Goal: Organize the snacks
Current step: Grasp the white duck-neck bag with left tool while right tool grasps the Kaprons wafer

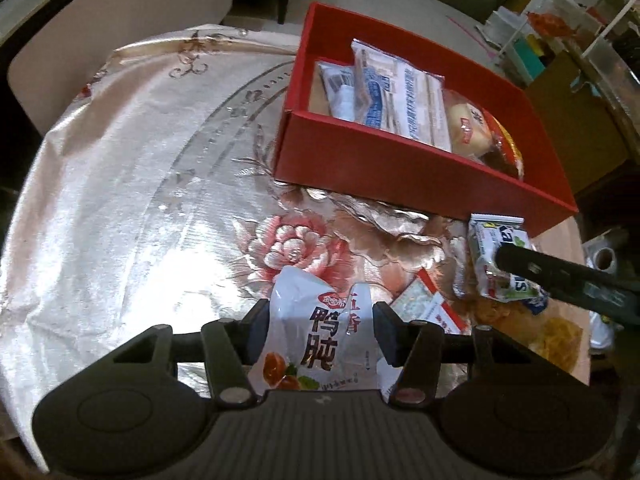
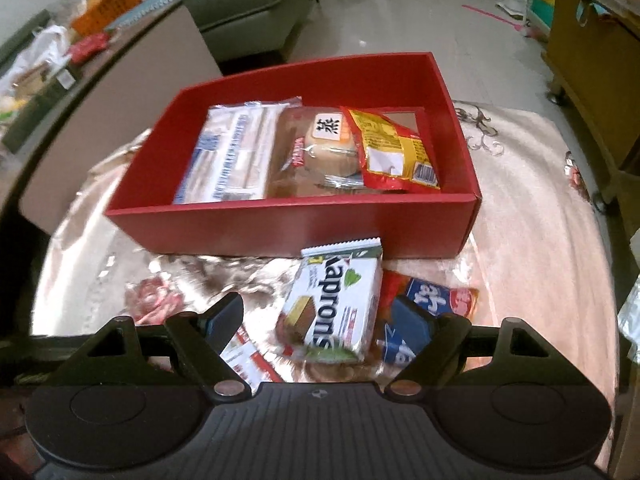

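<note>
My left gripper (image 1: 322, 312) is shut on a white snack pouch (image 1: 316, 344) with black Chinese characters, held above the embroidered tablecloth (image 1: 140, 200). A red box (image 1: 400, 168) (image 2: 300, 220) stands beyond it and holds a long white pack (image 2: 232, 152), a wrapped bun (image 2: 328, 148) and a yellow-red bag (image 2: 392, 148). My right gripper (image 2: 316, 308) is open around a green-white wafer pack (image 2: 340, 304) (image 1: 492, 248) lying just before the box; the pads stand apart from it. One of its fingers (image 1: 560, 276) reaches over that pack in the left wrist view.
Loose snacks lie near the wafer pack: a blue-red pack (image 2: 436, 296), a red-white pack (image 2: 248, 356) and a yellow bag (image 1: 560, 340). A grey sofa (image 2: 256, 4) stands behind, a wooden cabinet (image 2: 592, 80) to the right, and the table's edge is close on the right.
</note>
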`<state>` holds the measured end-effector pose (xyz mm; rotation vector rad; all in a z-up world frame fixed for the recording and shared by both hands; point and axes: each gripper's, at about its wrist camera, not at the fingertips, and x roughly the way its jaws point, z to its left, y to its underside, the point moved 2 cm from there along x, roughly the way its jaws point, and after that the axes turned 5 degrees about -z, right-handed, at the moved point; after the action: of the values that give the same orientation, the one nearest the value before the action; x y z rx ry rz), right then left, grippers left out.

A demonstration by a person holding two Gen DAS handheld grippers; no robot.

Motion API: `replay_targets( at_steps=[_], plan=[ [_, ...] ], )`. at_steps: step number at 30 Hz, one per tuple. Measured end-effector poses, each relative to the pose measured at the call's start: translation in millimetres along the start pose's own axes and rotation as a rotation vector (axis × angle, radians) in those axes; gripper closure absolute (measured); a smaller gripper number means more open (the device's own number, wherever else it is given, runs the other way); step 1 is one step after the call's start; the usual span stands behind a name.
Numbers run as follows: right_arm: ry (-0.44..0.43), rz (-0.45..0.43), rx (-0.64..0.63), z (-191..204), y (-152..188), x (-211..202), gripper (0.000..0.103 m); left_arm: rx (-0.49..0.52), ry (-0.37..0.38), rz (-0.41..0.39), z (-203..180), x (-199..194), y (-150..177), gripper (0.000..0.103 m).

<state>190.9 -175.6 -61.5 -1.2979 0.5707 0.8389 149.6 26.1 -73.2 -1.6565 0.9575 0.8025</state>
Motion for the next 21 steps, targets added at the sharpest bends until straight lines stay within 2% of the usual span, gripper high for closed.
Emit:
replay_targets(
  at_steps=[3,5,9,16,21],
  plan=[
    [0.024,0.002,-0.012,3,-2,12,0.017,0.007,0.007,0.009,0,3,0,0.055],
    [0.049,0.02,-0.05,8,-1,21,0.025,0.021,-0.001,0.011,0,4,1,0.055],
    [0.102,0.032,-0.142,13,5,23,0.033,0.033,-0.015,0.023,2,8,4,0.055],
    [0.044,0.034,-0.179,21,26,-16,0.034,0.066,-0.009,0.014,-2,-3,13,0.055],
    [-0.018,0.028,-0.197,30,57,-54,0.034,0.106,0.019,-0.003,-10,-25,36,0.055]
  ],
)
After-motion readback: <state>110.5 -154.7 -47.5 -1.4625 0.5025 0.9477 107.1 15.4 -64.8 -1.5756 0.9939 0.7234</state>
